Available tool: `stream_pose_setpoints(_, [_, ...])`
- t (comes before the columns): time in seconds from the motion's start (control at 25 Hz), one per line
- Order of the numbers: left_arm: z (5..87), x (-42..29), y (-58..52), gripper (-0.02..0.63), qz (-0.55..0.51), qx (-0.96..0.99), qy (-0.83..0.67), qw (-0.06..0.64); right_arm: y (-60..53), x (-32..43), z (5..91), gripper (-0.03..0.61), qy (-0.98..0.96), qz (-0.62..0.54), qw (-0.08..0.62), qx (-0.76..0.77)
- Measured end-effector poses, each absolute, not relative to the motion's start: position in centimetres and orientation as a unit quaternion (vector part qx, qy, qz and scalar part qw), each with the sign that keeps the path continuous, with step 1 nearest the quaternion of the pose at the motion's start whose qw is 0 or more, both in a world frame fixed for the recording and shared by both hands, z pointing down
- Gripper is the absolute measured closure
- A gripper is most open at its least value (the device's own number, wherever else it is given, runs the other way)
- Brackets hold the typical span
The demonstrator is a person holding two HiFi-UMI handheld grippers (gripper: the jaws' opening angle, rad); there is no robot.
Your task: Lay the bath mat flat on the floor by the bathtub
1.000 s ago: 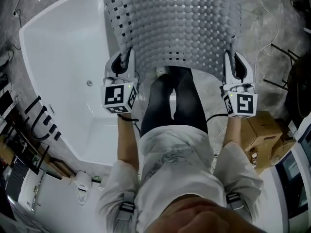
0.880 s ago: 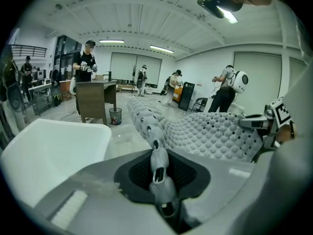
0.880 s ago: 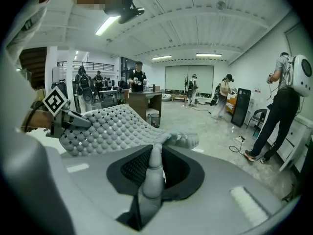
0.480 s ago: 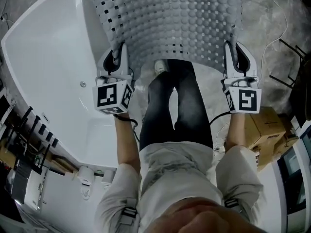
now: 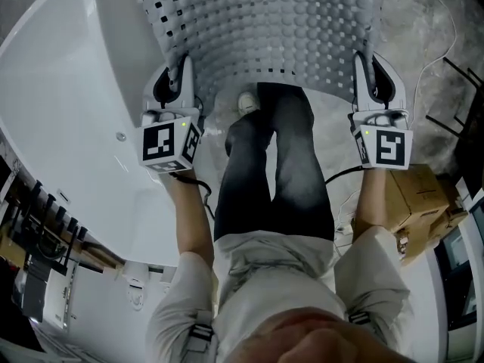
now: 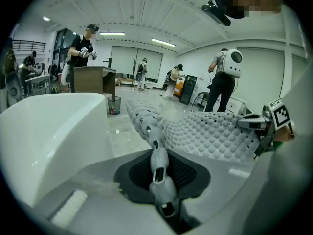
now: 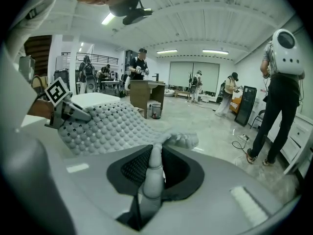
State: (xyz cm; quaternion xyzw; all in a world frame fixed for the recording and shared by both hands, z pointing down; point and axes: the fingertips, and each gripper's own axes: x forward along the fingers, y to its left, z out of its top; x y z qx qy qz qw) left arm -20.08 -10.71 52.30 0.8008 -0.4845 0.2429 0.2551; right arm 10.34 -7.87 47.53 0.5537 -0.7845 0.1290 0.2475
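A grey bath mat (image 5: 265, 29) with rows of bumps and square holes hangs stretched between my two grippers, out in front of the person's legs and above the floor. My left gripper (image 5: 180, 72) is shut on its near left corner, next to the white bathtub (image 5: 68, 104). My right gripper (image 5: 368, 72) is shut on the near right corner. In the left gripper view the mat's edge (image 6: 155, 155) is pinched between the pads, and the mat (image 6: 210, 133) runs across to the other gripper. The right gripper view shows the mat's edge (image 7: 152, 173) clamped the same way.
The bathtub lies along the left of the head view. A cardboard box (image 5: 416, 203) sits at the right, behind my right gripper. A cable (image 5: 435, 51) trails over the floor at the upper right. Several people stand farther off (image 7: 281, 97), with a counter (image 6: 93, 80) among them.
Both grippers have moved forward and a little apart with the mat still held. The mat reaches farther out over the floor, and the bathtub has slid toward the left of the head view.
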Motion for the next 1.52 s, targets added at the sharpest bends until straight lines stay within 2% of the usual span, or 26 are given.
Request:
stream_pose_setpoints(0.12, [51.9, -20.4, -11.1, 0.557, 0.240, 0.804, -0.485, 0.246, -8.1, 10.1, 47.2, 0.520, -0.784, 0.122, 0.242, 0.559])
stream_pose_setpoints(0.32, [45.3, -21.1, -10.2, 0.557, 0.227, 0.814, -0.487, 0.221, -6.7, 9.8, 41.1, 0.520, -0.784, 0.100, 0.226, 0.570])
stream_pose_setpoints(0.52, [43.6, -19.7, -8.4, 0.557, 0.215, 0.810, -0.465, 0.284, -5.8, 10.9, 36.4, 0.520, -0.768, 0.111, 0.290, 0.560])
stream_pose_setpoints(1.52, [45.4, -20.4, -8.7, 0.557, 0.222, 0.809, -0.487, 0.242, -6.1, 11.7, 40.5, 0.520, -0.778, 0.094, 0.255, 0.567])
